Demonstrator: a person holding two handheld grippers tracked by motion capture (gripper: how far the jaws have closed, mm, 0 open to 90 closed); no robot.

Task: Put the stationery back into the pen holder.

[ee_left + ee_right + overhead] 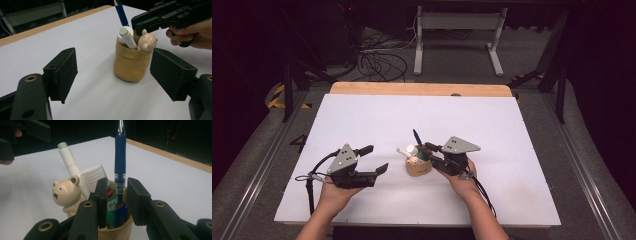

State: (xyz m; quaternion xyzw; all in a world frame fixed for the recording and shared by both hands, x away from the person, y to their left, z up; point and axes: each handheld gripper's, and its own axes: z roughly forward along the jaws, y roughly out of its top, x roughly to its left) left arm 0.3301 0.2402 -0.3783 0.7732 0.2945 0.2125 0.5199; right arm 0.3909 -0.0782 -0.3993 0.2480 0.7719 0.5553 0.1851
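Surroundings: dark room, cables on the grey floor, a white metal frame point(458, 37) standing behind the desk.
Desk: white board point(377, 120) with a pale wooden strip along its far edge.
Holder: tan, soft-looking pen cup point(130, 63) with a small cream bear figure point(147, 41) on its rim, standing upright on the desk between the two hands, closer to the right one.
Contents: blue pen with a rubber grip point(120, 162) standing upright; white cylindrical marker point(68, 161) leaning; a shorter white ribbed tube point(93, 177).
Right gripper point(117, 197): over the cup's mouth, its fingers point(101, 200) either side of the blue pen's lower barrel with gaps showing, not pressing on it, released.
Left gripper point(113, 72): fingers point(63, 72) spread wide and empty, near the cup, apart from it.
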